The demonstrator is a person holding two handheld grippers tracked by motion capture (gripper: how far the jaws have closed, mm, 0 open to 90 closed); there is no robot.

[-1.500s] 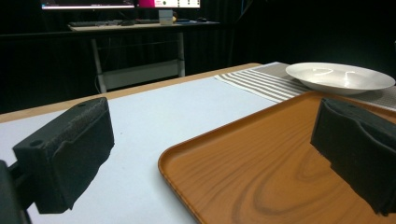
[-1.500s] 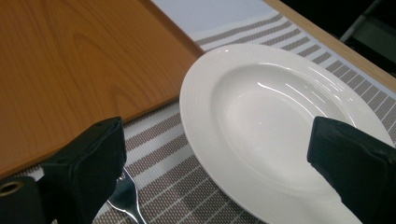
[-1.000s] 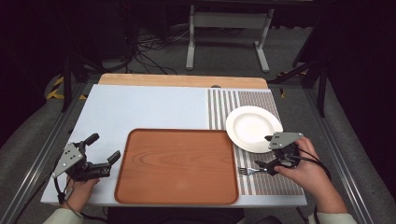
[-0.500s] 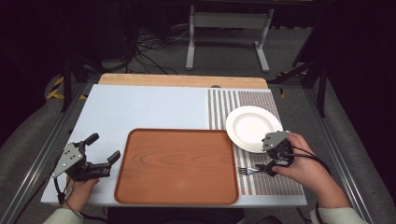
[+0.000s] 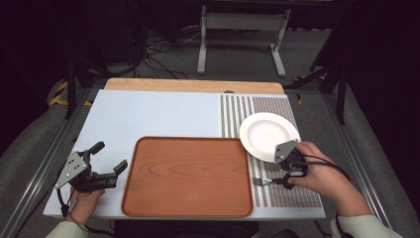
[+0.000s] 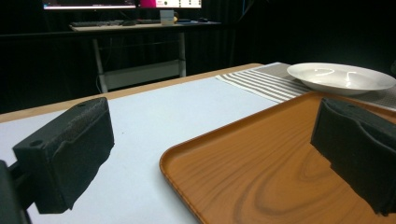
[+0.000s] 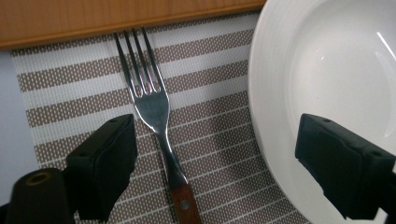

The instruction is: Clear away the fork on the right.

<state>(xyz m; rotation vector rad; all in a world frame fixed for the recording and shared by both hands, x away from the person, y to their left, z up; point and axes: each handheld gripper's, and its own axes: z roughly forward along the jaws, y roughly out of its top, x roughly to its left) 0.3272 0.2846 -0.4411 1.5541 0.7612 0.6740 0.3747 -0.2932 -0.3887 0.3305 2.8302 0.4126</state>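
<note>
Right gripper (image 7: 215,163) hangs wide open over the fork (image 7: 156,121) on the striped mat (image 7: 70,79), one jaw above the plate (image 7: 327,60) (too near); closing could catch the rim, I judge.

Left gripper (image 5: 106,163), lower left of frame: jaws spread wide. Right gripper (image 5: 288,179), lower right (hand behind): jaws spread.

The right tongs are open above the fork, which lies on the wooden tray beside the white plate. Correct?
Not quite: the fork lies on the striped placemat, beside the tray, as the right gripper view shows. The right tongs are open above it, next to the white plate.
</note>
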